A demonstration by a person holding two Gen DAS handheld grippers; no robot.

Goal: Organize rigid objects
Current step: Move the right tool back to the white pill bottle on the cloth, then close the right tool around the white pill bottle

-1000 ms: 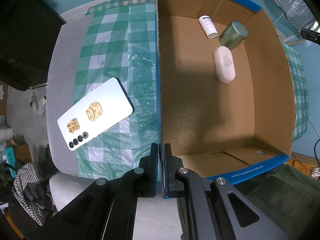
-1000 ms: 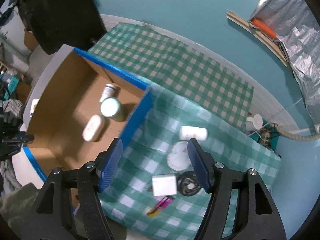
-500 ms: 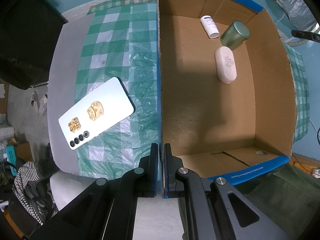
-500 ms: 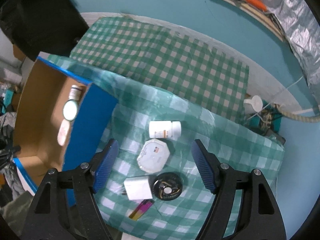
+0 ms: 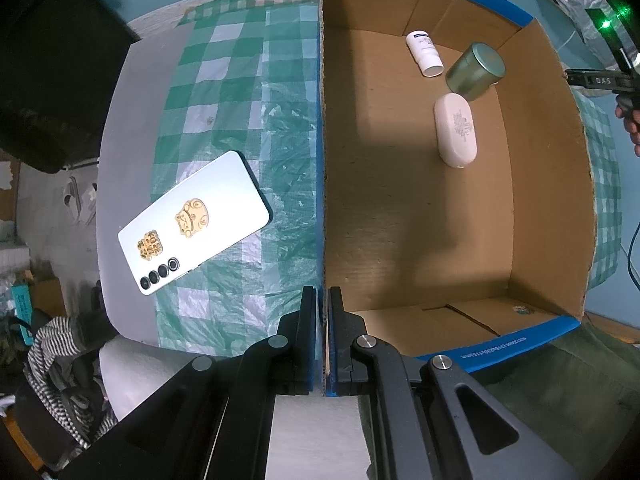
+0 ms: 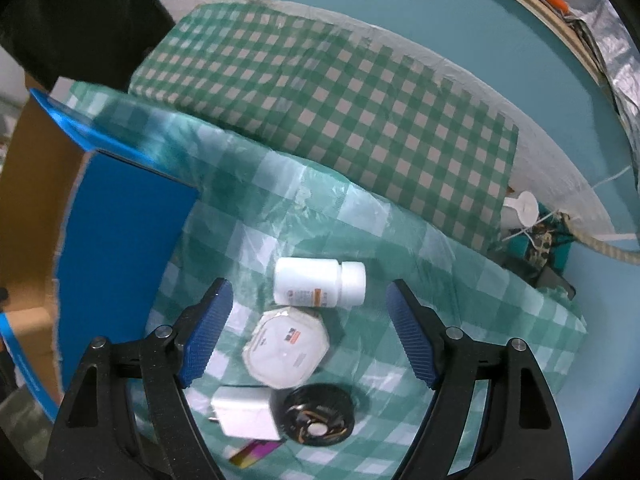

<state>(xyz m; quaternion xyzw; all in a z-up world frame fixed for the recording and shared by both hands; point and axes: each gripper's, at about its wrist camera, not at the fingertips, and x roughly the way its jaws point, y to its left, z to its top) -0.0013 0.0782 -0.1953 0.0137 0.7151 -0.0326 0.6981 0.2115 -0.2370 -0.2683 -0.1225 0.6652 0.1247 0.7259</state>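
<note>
My left gripper (image 5: 322,300) is shut on the left wall of the open cardboard box (image 5: 322,160). Inside the box lie a white bottle (image 5: 424,53), a green tin (image 5: 476,71) and a pale oval case (image 5: 456,130). A white phone (image 5: 196,222) lies on the checked cloth left of the box. My right gripper (image 6: 308,292) is open and empty above a white pill bottle (image 6: 316,282) lying on its side, a white octagonal box (image 6: 286,346), a white charger (image 6: 246,416) and a black round disc (image 6: 316,416).
The box's blue outer wall (image 6: 116,224) stands left of the right gripper. A checked green cloth (image 6: 320,96) covers the table. A colourful small packet (image 6: 254,452) lies below the charger. Cables and a white spoon (image 6: 524,208) sit off the table's right edge.
My right gripper has swung right, away from the box, and come down closer over the pill bottle and octagonal box. My left gripper stays clamped on the box wall.
</note>
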